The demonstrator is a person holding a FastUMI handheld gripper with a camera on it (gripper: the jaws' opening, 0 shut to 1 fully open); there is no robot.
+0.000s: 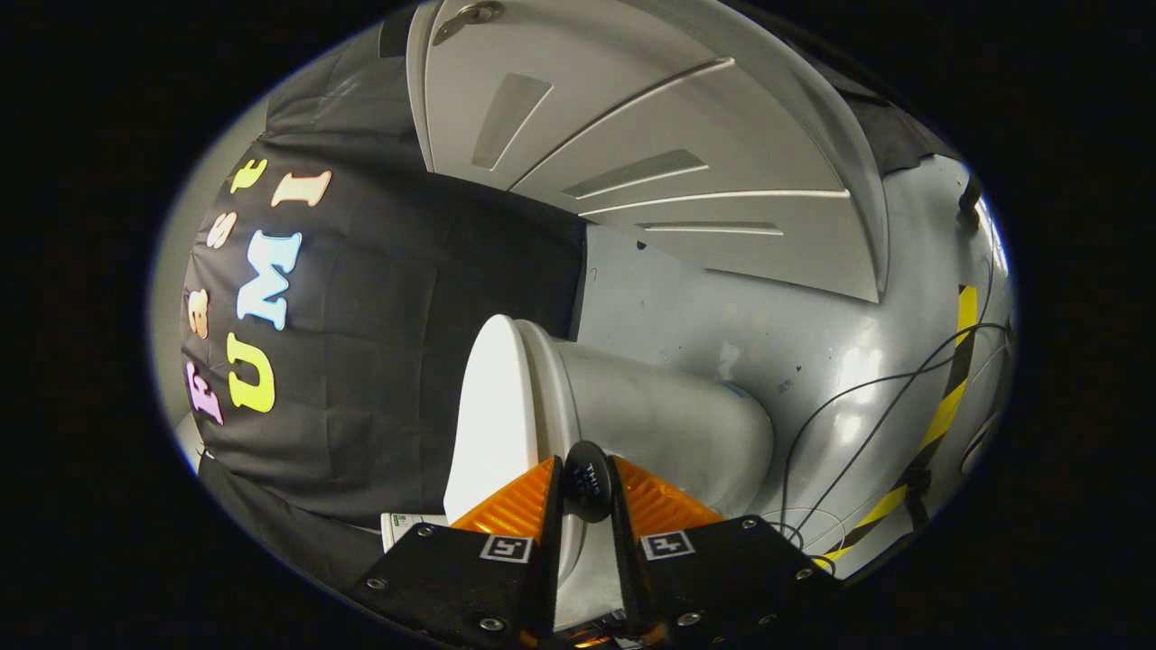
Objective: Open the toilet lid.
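Note:
The white toilet [668,424] appears rolled onto its side in the gripper view, just ahead of the fingers. Its flat white lid [492,415] lies against the seat rim [546,388], with no clear gap showing between them. A small black oval handle [588,483] sticks out at the lid's front edge. My gripper [588,495] is shut on this handle, with one fingertip [542,492] pressing on each side of it. The bowl's body stretches away beyond the fingers toward the grey floor.
A black cloth wall [379,316] hangs close beside the lid. A white panelled door [677,135] with a metal handle [470,13] stands beyond the toilet. On the grey floor [722,316] run black cables [858,406] and a yellow-black tape strip [948,406].

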